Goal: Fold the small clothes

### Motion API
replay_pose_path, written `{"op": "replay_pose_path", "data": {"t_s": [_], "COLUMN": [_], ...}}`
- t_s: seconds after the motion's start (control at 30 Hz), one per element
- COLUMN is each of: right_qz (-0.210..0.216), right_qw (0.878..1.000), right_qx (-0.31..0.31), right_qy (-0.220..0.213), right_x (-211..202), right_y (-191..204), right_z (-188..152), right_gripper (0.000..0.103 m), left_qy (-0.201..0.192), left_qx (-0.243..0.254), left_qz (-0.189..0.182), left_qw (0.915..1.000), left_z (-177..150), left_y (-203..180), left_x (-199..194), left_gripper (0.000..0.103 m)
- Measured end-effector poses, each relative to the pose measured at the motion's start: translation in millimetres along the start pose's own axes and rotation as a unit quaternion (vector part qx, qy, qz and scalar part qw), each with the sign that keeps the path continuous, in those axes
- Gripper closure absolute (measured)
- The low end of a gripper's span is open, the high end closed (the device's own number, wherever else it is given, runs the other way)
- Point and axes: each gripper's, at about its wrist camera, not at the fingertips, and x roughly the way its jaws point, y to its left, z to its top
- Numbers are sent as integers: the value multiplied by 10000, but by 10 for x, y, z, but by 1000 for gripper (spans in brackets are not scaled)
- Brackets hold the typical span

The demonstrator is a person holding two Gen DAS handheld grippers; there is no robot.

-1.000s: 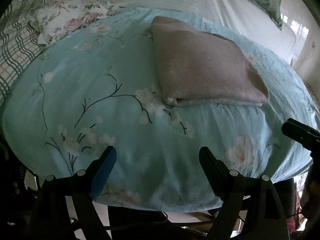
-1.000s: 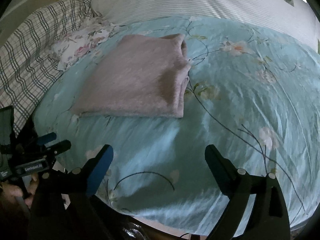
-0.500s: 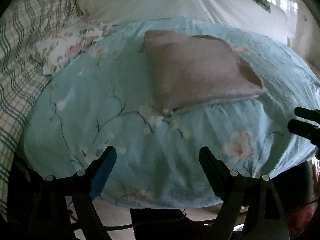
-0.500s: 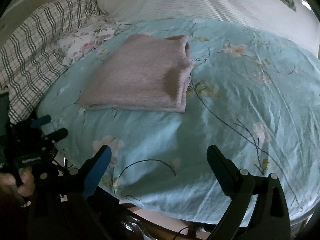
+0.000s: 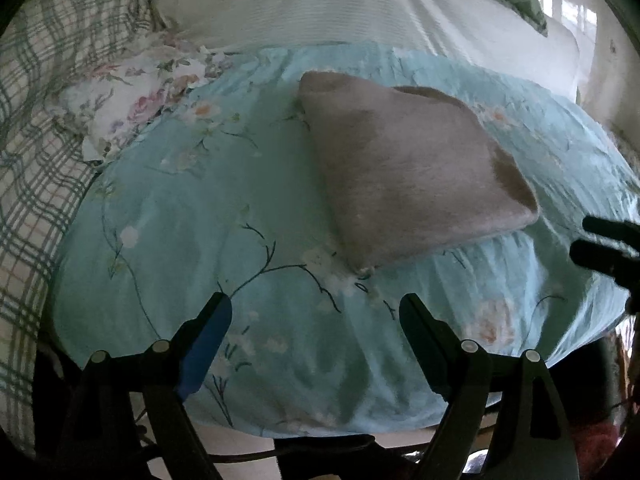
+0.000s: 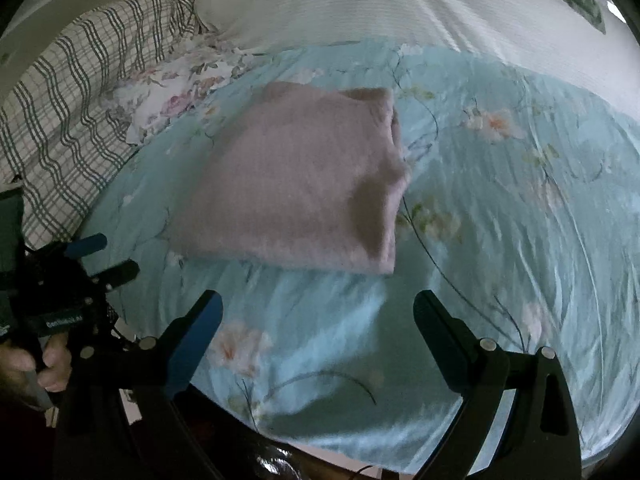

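dusty pink and fuzzy, the folded knit garment [image 5: 408,168] lies as a thick, neat rectangle on the light blue floral bedsheet [image 5: 208,216], layered edges stacked along one side, a darker patch near a corner. from my feeds, my left gripper [image 5: 316,316] and right gripper [image 6: 318,312] both hang above the sheet's near edge, jaws wide apart, nothing between them, clear of the garment.
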Motion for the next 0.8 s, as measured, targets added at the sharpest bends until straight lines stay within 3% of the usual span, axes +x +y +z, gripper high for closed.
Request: {"op": "replay_pose_path", "data": {"t_s": [0.37,0.6,0.8], "right_qz": [-47,206,158], "right_qw": [9999,9997,9995], "right_qx": [76,74,-270], "right_qy": [-61,-69,-43], "right_x": [45,46,-4], "right_y": [49,19,67], "right_z": [85,172,329], "right_gripper": [7,7,6], "left_qy": [55,19,-16], "left_qx": [535,546,343], "left_qz": [-37,160,261], "left_qw": [9985,9984,9991], "left_z": [174,225,265], "left_y": [-73,-198,-317], "left_x": [91,33,9], "left_gripper": [17,17,17]}}
